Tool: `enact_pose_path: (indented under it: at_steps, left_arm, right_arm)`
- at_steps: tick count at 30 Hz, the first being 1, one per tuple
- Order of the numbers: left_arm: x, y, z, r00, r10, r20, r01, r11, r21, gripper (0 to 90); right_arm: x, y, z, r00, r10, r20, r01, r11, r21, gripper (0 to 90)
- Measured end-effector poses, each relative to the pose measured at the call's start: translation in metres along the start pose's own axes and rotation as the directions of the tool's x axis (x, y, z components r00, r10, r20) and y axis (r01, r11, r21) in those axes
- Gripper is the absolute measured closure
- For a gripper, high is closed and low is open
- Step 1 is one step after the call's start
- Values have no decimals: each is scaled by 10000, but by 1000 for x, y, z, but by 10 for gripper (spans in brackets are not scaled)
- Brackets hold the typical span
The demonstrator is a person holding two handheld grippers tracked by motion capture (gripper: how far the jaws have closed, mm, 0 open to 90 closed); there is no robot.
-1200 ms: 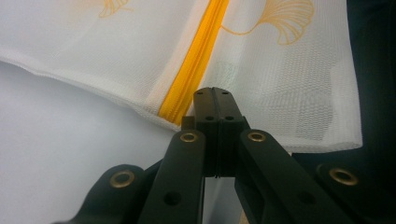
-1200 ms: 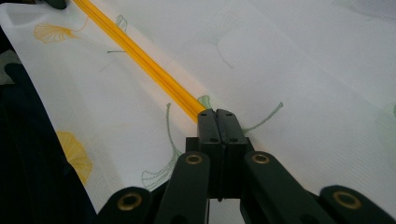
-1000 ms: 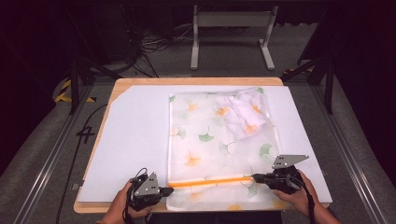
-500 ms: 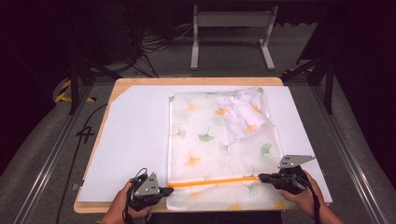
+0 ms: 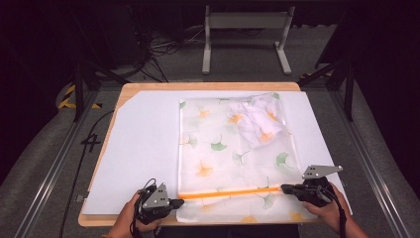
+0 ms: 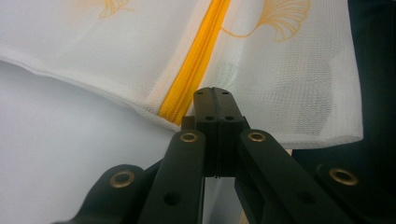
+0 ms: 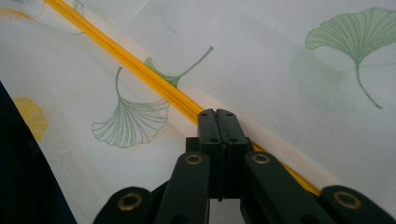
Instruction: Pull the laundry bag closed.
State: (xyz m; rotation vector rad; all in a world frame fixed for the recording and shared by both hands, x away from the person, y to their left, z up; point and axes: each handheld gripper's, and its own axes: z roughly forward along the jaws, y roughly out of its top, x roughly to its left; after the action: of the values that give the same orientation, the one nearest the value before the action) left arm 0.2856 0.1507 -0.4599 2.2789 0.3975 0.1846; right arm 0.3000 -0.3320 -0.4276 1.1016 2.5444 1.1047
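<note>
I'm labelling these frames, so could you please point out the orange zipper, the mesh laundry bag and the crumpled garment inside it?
Orange zipper (image 5: 233, 193), high view, middle of its length.
Mesh laundry bag (image 5: 218, 158), high view, flat printed panel.
Crumpled garment (image 5: 260, 121), high view, centre of the bundle.

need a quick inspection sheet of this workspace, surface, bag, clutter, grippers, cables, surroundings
surface: wooden table covered by a white sheet, flat.
job's things: mesh laundry bag with leaf print lies flat; orange zipper runs across its near end; folded cloth inside at the far right corner.
clutter: nothing seen.
grippers: left gripper at the zipper's left end, jaws shut; right gripper at the zipper's right end, jaws shut; what the tips pinch cannot be told.
cables: a dark cable trails over the floor left of the table; a tangle behind it.
surroundings: grey floor, metal stand beyond the table.
</note>
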Motion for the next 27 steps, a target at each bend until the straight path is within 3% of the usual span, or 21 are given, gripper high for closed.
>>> enact_pose_path:
  at_steps: [27]
  left_arm:
    - [0, 0, 0, 10000, -5, 23, 5, 10000, 0, 900]
  right_arm:
    - [-16, -14, -17, 9978, 560, 345, -552, 9982, -246, 900]
